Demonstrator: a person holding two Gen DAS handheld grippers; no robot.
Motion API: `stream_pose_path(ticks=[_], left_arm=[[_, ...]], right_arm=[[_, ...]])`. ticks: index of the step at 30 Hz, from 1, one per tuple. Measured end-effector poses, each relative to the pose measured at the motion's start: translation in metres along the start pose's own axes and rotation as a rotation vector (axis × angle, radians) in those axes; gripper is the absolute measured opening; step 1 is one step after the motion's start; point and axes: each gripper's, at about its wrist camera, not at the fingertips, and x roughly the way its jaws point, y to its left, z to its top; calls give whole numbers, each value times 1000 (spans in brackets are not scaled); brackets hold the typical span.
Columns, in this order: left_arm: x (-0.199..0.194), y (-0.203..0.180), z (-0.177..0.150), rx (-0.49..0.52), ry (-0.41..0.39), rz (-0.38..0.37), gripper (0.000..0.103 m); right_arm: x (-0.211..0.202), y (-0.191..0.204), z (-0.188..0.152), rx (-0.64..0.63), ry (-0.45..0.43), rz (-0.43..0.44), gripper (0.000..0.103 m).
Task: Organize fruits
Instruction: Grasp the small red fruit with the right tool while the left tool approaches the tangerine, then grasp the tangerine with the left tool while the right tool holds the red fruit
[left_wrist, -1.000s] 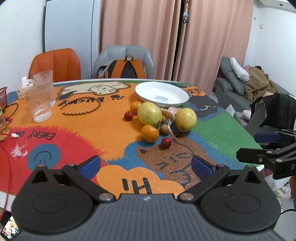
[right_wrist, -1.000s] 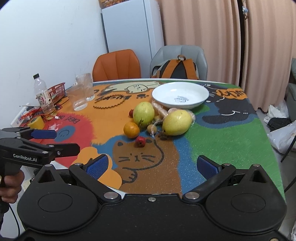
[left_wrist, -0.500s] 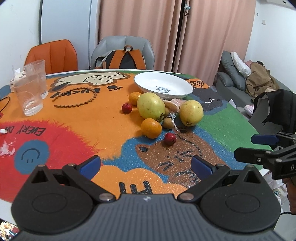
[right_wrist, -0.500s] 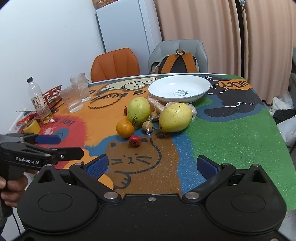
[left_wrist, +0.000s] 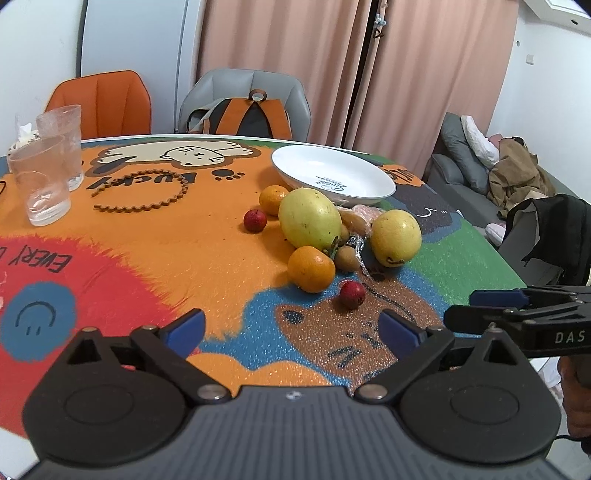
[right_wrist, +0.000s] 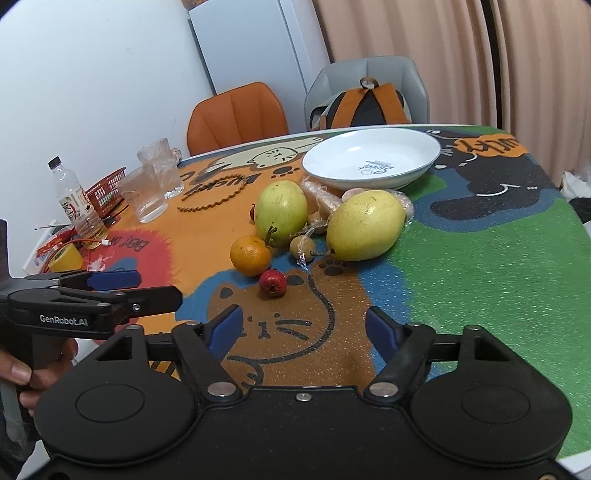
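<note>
A pile of fruit lies mid-table in front of an empty white plate (left_wrist: 332, 173) (right_wrist: 373, 157): a green-yellow mango (left_wrist: 309, 218) (right_wrist: 281, 212), a yellow pear (left_wrist: 395, 237) (right_wrist: 365, 225), two oranges (left_wrist: 311, 268) (left_wrist: 272, 199), two small red fruits (left_wrist: 352, 294) (left_wrist: 255, 220), a small brown fruit (left_wrist: 346, 257) and wrapped snacks (right_wrist: 325, 201). My left gripper (left_wrist: 291, 328) is open and empty, short of the near red fruit (right_wrist: 272, 282). My right gripper (right_wrist: 304, 328) is open and empty, just before that red fruit and the near orange (right_wrist: 250, 256).
Two drinking glasses (left_wrist: 44, 177) (right_wrist: 155, 184), a bead ring (left_wrist: 142, 192), a bottle (right_wrist: 75, 201), a red basket (right_wrist: 105, 190) and cable clutter (right_wrist: 74, 245) sit on the table's left side. Two chairs and a backpack (left_wrist: 243, 118) stand behind. A sofa (left_wrist: 480, 173) stands at the right.
Both grippers have moved forward toward the fruit pile, so the fruits look larger and nearer. Both stay open and empty. The fruits have not moved.
</note>
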Motion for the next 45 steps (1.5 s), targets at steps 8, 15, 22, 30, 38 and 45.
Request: stream_pose_path(ticks=[8, 15, 22, 30, 38, 45], left_arm=[[21, 9, 1, -25, 38, -2, 94], [31, 18, 5, -48, 55, 3, 91], [39, 28, 10, -69, 62, 9, 89], [47, 38, 13, -89, 75, 19, 88], [52, 38, 19, -83, 83, 8, 88], [63, 24, 26, -62, 90, -28, 88]], right_arm=[[25, 2, 9, 6, 31, 32, 61], [46, 6, 16, -1, 59, 69, 55], [62, 11, 24, -14, 79, 93, 55], [84, 14, 27, -18, 116, 112, 40], [87, 7, 31, 1, 120, 131, 23], [72, -5, 34, 22, 92, 104, 23]])
